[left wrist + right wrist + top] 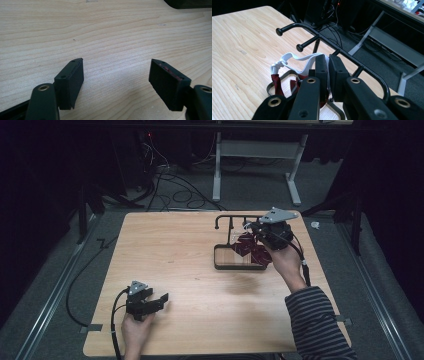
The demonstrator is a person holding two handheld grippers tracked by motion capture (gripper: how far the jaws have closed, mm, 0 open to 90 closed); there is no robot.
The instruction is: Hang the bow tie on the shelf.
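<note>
Pale wood grain runs across the table point(190, 270), bare around the left gripper point(159, 301), which rests low at the near left corner with its jaws spread wide and nothing between them; a dark cable point(116, 320) trails from it off the near edge. Farther back and to the right sits a black wire rack point(324, 40) with knobbed pegs point(299, 47), its frame standing just behind a dark rectangular tray point(240, 265). Over that tray hangs a dark red cloth point(250, 247) with a white strap point(294, 58). The right gripper point(328, 72) has its jaws pinched together on the strap, close beside the rack's top bar. Beyond the table, cables and a grey table frame point(295, 170) lie on the floor.
</note>
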